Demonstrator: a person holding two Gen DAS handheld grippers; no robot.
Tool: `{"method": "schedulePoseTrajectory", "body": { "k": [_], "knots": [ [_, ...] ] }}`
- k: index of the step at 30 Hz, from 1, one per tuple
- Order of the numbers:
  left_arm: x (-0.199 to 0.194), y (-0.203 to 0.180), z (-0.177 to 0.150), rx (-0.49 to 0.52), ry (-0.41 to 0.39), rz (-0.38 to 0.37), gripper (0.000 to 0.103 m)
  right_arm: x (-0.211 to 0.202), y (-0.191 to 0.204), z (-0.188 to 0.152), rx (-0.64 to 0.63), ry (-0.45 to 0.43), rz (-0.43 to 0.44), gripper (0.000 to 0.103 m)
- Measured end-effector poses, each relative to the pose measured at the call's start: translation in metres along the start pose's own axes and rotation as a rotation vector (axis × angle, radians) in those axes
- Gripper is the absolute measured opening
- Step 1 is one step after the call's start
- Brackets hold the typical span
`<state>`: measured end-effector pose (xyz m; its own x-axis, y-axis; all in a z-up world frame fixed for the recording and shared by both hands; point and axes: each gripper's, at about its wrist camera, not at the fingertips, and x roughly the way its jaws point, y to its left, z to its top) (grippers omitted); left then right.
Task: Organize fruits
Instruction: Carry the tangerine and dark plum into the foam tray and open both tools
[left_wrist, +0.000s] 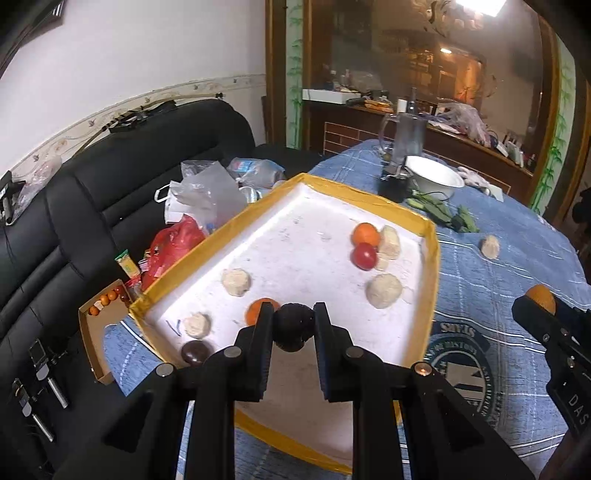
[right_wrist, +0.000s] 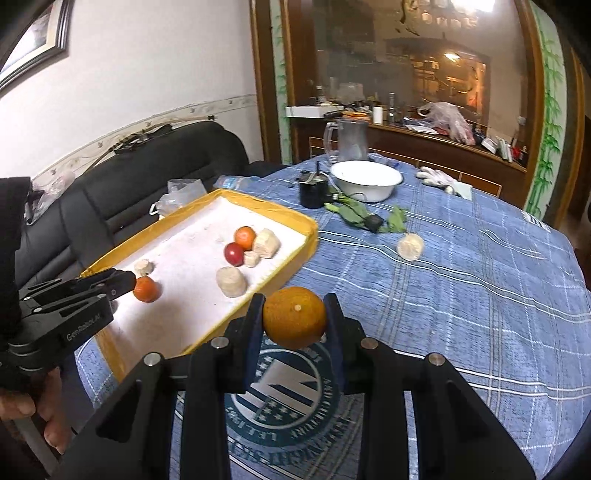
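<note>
1. Gripping a dark round fruit (left_wrist: 293, 326), the left gripper (left_wrist: 293, 328) hung above the near end of the tray (left_wrist: 430, 258), its pads pressed tight on both sides of the fruit; what kind of fruit it was I could not make out.
2. The right gripper (right_wrist: 295, 317) was closed on an orange (right_wrist: 294, 317) above the blue cloth (right_wrist: 461, 314), just beside the tray's near corner.
3. From the left camera only a sliver of that orange showed past the right gripper's finger at the frame edge.
4. From the right camera the left gripper's tip hid the dark fruit entirely.
5. In the tray lay a red fruit (left_wrist: 365, 256) touching an orange one (left_wrist: 365, 234), with pale lumps (left_wrist: 384, 290) near them; whether these were peeled fruit I could not tell.
6. Another orange fruit (left_wrist: 258, 308) sat half hidden behind the left gripper's finger, and a dark brown one (left_wrist: 195, 352) lay in the near left corner, partly cut off by the linkage.
7. One pale lump (right_wrist: 410, 246) lay alone on the cloth, well apart from the tray.
8. A hand (right_wrist: 33, 406) showed only in part at the right camera's lower left edge.
</note>
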<state>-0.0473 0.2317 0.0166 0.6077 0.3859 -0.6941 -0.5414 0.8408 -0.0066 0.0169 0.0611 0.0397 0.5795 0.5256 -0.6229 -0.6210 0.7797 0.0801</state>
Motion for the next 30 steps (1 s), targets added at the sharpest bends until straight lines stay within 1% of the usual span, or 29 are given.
{"method": "schedulePoseTrajectory", "body": {
  "k": [5,12,17,23,30],
  "knots": [
    [0.007,0.01,0.003,-0.012,0.011,0.017,0.02,0.009,0.013,0.008,-0.008,0.003,0.024,0.034],
    [0.013,0.017,0.001,-0.021,0.025,0.023,0.02,0.022,0.028,0.02,-0.031,0.017,0.054,0.034],
    [0.023,0.024,0.002,-0.028,0.052,0.028,0.02,0.035,0.036,0.029,-0.058,0.034,0.065,0.034],
    [0.032,0.027,0.001,-0.023,0.073,0.035,0.02,0.063,0.042,0.047,-0.078,0.067,0.083,0.034],
    [0.039,0.03,0.004,-0.028,0.08,0.036,0.02,0.104,0.061,0.066,-0.114,0.11,0.103,0.034]
  ]
}}
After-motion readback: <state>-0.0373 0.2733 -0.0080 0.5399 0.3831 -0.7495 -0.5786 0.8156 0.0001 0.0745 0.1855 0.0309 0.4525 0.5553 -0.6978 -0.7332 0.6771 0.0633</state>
